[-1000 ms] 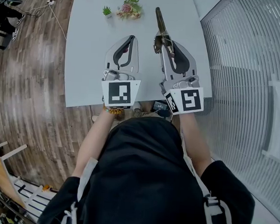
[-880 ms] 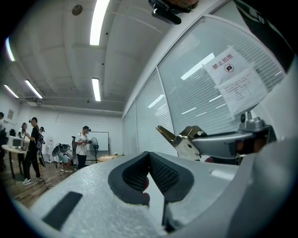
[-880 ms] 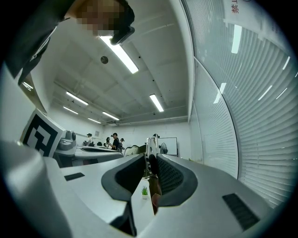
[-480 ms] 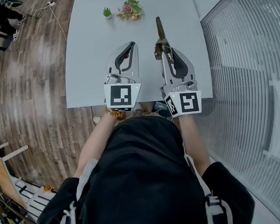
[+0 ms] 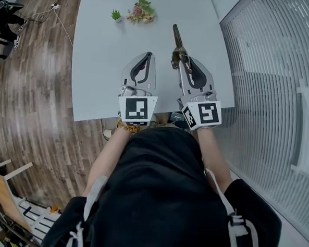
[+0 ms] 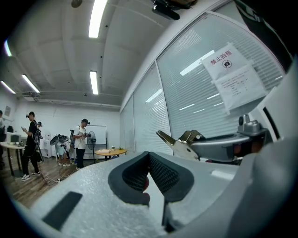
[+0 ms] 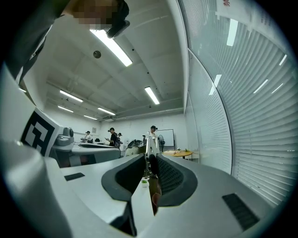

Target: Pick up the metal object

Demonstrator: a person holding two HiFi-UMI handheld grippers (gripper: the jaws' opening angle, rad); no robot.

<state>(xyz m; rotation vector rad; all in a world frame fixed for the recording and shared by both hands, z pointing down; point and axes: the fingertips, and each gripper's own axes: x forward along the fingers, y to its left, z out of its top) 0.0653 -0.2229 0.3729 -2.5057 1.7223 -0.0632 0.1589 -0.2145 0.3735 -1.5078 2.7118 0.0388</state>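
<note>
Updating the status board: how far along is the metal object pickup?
Done: right gripper clamped on the metal object. In hand: it juts forward over the table. Remaining: lift clearance can't be confirmed from these views. Left gripper shut, empty.

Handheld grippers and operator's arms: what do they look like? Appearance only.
The left gripper and right gripper have light grey rounded shells with a dark teardrop opening. Each carries a cube of black-and-white square markers at the back. Jaw pads are dark and textured. The person wears a black top and a beaded bracelet at the left wrist.
</note>
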